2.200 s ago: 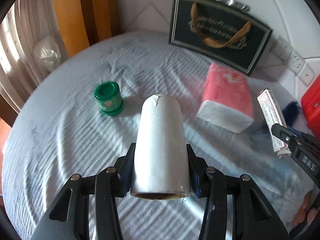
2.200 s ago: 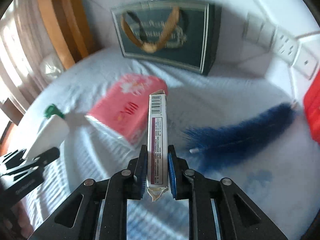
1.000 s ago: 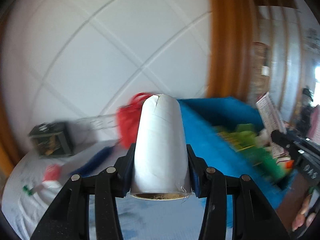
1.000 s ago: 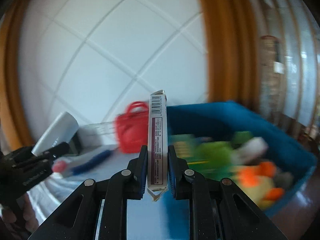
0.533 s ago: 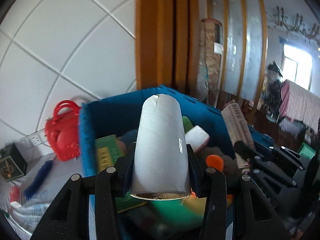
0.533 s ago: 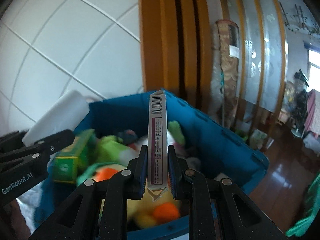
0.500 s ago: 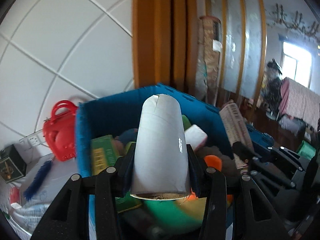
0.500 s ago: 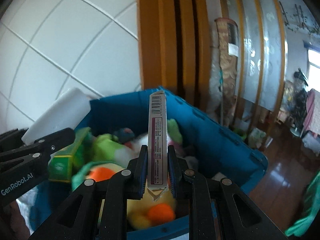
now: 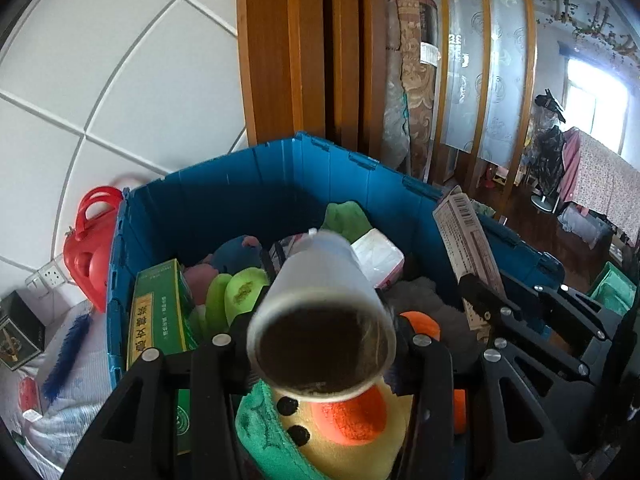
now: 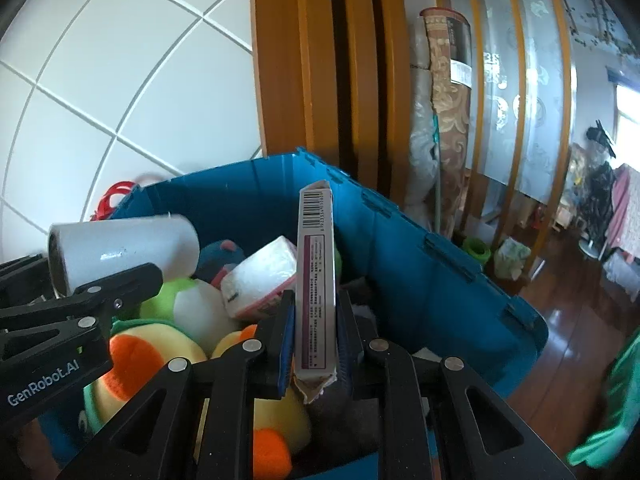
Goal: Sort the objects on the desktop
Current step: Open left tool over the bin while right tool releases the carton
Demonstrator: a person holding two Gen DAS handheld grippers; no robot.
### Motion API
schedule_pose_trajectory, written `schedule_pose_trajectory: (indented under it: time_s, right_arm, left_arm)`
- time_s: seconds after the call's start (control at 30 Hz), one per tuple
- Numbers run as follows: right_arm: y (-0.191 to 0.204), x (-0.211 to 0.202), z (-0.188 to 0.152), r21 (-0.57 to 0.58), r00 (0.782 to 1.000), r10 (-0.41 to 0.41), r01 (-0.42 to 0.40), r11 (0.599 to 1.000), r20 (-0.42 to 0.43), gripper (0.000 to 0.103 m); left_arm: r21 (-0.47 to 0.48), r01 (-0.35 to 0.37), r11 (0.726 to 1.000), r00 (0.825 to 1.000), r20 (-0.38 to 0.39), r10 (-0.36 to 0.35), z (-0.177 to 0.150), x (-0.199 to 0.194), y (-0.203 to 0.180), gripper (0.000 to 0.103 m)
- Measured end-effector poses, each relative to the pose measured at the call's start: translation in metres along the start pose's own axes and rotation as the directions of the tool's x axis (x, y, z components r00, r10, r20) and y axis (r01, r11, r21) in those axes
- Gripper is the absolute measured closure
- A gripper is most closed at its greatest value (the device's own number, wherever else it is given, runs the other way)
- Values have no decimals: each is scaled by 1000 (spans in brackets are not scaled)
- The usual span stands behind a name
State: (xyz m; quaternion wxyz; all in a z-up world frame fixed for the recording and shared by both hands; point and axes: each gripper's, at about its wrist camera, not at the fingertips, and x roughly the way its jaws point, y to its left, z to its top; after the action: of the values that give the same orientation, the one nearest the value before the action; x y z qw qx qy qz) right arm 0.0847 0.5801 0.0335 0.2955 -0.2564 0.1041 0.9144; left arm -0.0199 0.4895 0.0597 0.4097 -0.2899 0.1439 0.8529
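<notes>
My left gripper is open over the blue crate. The white roll is tipped with its hollow end toward the camera, loose between the spread fingers. In the right wrist view the roll lies level above the left gripper's finger. My right gripper is shut on a long narrow barcode box, upright above the crate. The box also shows in the left wrist view.
The crate holds plush toys, a green carton and a tissue pack. A red bag and a blue duster lie left of it. Wooden door frame stands behind.
Both grippers swung from the table to above the blue crate. In the last half second the left jaws spread and the white roll tipped, its open end now facing the camera.
</notes>
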Motion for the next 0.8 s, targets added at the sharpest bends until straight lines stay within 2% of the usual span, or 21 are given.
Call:
schedule_pose_trajectory:
  time_s: [0.1,0.13,0.17,0.2,0.27,0.3,0.33,0.4,0.63,0.8]
  right_arm:
    - [-1,3,1,-7,1000,-8,8,1000,-1,84]
    - [0,4,1,-12,1000,-12,12,1000,-3,84]
    - [1,5,1,-17,1000,-17,17,1000,-5,84]
    - [0,6,1,-20,1000,-21,21,1000,-7,82]
    - [-1,7,1,-17,1000,-26,26,1000,-9,69]
    - [-1,7,0,-12,1000,-28,28,1000,-10,48]
    - [-2,7,-1,-9,1000,-28,28,1000,-8,22]
    - [-2,4,-2,-6,999,-37,37,999,5,5]
    - [0,-13,0,3,998,-57,57,998,40,0]
    - [14,-32,-3,23,998,-23,21,1000,64,0]
  left_arm:
    - [-3,-18,1000,1000,9,19,0,-3,5,55]
    - [-3,-21,1000,1000,12,21,0,-4,6,51]
    - [-4,-24,1000,1000,12,24,0,-5,7,41]
    - [-7,-29,1000,999,17,29,-1,-7,9,33]
    - [-11,-35,999,999,29,35,-2,-11,12,28]
    - [-13,-36,999,999,32,36,-2,-13,13,28]
    - [-17,-36,999,999,35,37,-3,-16,14,28]
    - [-26,-35,999,999,40,36,-6,-24,19,26]
    - [-74,-69,995,992,104,77,-20,-62,50,21]
    - [-163,-136,977,979,129,158,-45,-94,99,20]
